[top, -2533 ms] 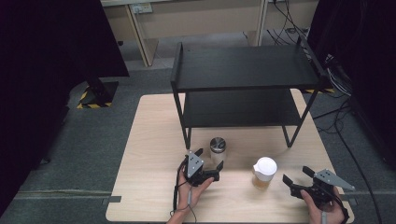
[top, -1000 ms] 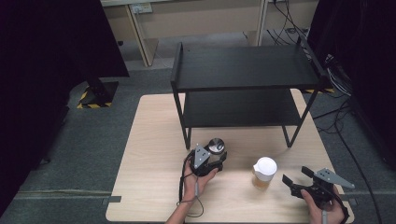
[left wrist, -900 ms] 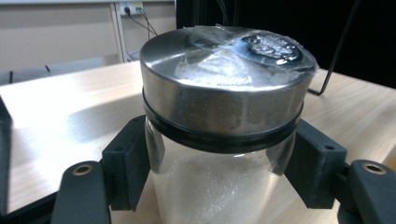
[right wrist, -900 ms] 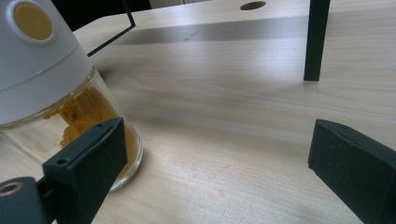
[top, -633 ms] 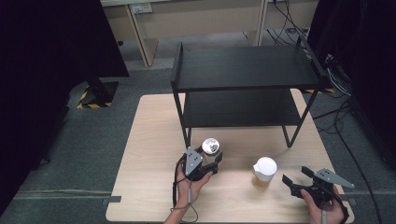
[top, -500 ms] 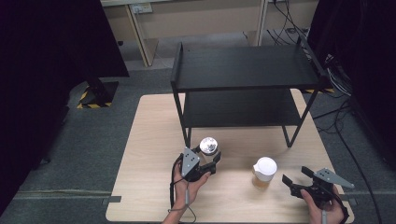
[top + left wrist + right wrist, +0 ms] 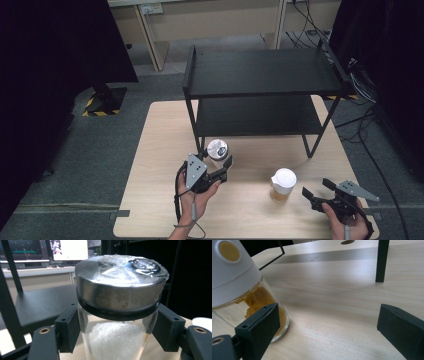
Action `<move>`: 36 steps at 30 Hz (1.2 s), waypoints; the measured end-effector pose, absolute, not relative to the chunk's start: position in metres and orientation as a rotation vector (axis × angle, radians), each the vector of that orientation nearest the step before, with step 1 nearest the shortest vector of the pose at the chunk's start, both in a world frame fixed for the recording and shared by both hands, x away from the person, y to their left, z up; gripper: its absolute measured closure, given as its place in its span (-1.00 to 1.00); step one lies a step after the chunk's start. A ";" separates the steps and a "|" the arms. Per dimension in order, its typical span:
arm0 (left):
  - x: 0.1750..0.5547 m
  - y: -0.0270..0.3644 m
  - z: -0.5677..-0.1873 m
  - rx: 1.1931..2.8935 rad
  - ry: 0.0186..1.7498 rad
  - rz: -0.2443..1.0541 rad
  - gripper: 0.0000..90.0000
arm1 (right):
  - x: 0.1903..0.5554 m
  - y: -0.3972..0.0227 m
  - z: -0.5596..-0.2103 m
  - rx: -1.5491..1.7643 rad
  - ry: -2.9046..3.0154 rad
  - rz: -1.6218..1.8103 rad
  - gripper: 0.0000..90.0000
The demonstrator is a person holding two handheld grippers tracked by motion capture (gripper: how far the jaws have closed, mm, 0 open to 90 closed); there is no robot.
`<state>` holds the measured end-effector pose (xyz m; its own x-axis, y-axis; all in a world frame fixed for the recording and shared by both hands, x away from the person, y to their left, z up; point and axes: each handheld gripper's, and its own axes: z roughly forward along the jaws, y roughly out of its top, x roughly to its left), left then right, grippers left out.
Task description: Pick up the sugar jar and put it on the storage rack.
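1. Jar (image 7: 217, 149) work sits against the biggest thing here, the black rack (image 7: 260, 75) at the back of the counter (image 7: 155, 150); both its top and its lower shelf look bare, so nothing has been put away on it yet.

2. Counter: it carries the rack and, near the front right, a second jar (image 7: 283, 184) with a white cap and orange powder. That one stands untouched, so by my reading it is left to do.

3. Left gripper (image 7: 220, 170): its fingers (image 7: 67, 330) pinch the glass jar just under the metal lid, one pad on each side. The jar holds white crystals and has clear film over the lid.

4. Where that jar is: held upright in front of the rack's left front leg, near the lower shelf's edge. In the left gripper view, the lower shelf lies behind it at about lid height. The pick-up looks done; the carry onto a shelf and the release are what remain, as I judge it.

5. Right gripper (image 7: 318, 189): fingers (image 7: 259, 325) spread wide with nothing between them, just beside the orange jar (image 7: 242, 290), one pad close to its glass but not pressing. Its grasp has not begun.
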<state>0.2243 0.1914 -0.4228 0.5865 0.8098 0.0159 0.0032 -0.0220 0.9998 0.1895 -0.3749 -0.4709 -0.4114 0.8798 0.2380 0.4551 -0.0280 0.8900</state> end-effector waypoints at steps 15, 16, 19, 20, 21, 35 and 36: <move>0.222 0.190 -0.379 1.418 0.736 0.837 -0.32 | 0.190 -0.376 -0.471 1.403 1.858 1.433 -0.89; 0.222 0.190 -0.376 1.415 0.739 0.839 -0.32 | 0.190 -0.376 -0.471 1.404 1.857 1.434 -0.89; 0.224 0.191 -0.371 1.406 0.741 0.824 -0.31 | 0.191 -0.376 -0.471 1.405 1.860 1.434 -0.89; 0.224 0.190 -0.369 1.405 0.739 0.826 -0.31 | 0.191 -0.376 -0.471 1.405 1.860 1.434 -0.89; 0.224 0.189 -0.366 1.405 0.739 0.833 -0.32 | 0.191 -0.376 -0.471 1.405 1.860 1.434 -0.89; 0.228 0.182 -0.335 1.396 0.742 0.870 -0.32 | 0.191 -0.378 -0.471 1.413 1.856 1.445 -0.89; 0.229 0.182 -0.333 1.397 0.743 0.872 -0.31 | 0.191 -0.378 -0.471 1.415 1.855 1.447 -0.89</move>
<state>0.2289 0.1820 -0.3333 0.5041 0.8615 0.0607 -0.0773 -0.0250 0.9967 0.1911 -0.3781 -0.4715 -0.4114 0.8732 0.2613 0.4661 -0.0449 0.8836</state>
